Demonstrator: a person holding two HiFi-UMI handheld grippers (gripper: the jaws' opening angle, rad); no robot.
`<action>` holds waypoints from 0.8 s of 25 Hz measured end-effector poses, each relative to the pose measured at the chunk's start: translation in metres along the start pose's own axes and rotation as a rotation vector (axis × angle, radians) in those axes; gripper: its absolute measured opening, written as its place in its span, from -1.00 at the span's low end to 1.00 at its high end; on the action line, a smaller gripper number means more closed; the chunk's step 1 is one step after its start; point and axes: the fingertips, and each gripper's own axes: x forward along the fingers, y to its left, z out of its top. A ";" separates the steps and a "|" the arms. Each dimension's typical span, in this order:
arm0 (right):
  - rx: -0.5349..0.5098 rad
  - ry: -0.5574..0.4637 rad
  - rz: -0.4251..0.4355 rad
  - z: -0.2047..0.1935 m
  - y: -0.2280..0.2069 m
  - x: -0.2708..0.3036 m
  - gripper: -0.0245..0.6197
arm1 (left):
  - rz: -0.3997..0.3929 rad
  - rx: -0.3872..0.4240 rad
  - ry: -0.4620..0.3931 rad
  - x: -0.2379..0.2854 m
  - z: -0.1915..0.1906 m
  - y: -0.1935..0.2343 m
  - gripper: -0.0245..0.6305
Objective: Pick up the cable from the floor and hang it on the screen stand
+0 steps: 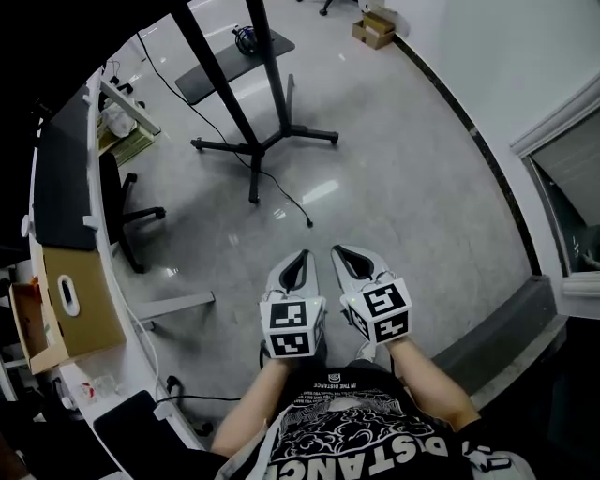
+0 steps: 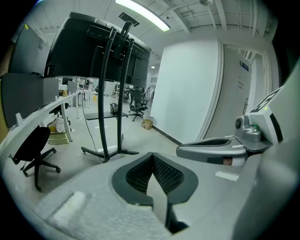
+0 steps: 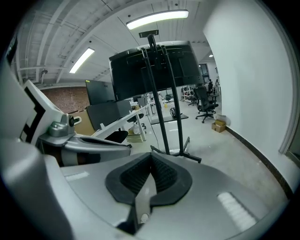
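**Both tongs closed and empty, cable lying on the floor ahead**

The head view looks steeply down on a pale, glossy tiled floor (image 1: 394, 187). The left gripper (image 1: 300, 258) and the right gripper (image 1: 344, 255), both grey-white with black-and-white marker cubes, are held side by side in front of the person's black printed shirt (image 1: 366, 431), close together and pointing forward and down.

In the left gripper view, the left gripper (image 2: 152, 158) has its black ribbed pads pressed together with nothing between them. The right gripper view shows the same for the right gripper (image 3: 151, 161): pads meeting along one seam, empty.

The thin black cable (image 1: 286, 197) lies on the floor beyond the tongs. Its free end rests on the tiles a short way ahead of the jaw tips, apart from both. From there it runs back past the foot of the black metal screen stand (image 1: 253, 145) and on toward the upper left of the picture.

The stand rises on splayed legs and two slim posts; both gripper views show it carrying a large dark screen (image 3: 154, 68) overhead. To the left stand a long white desk (image 1: 94, 122), a black office chair (image 1: 122, 211) and an open brown cardboard box (image 1: 70, 300). A smaller cardboard box (image 1: 373, 28) sits by the far white wall.
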 end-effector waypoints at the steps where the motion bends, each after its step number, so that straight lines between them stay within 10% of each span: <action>1: 0.002 0.007 -0.005 0.002 0.000 0.008 -0.91 | -0.008 -0.007 0.005 0.004 0.002 0.008 -0.93; 20: 0.044 0.165 -0.055 -0.012 -0.011 0.152 -0.91 | -0.152 -0.042 0.107 0.099 -0.004 0.124 -0.93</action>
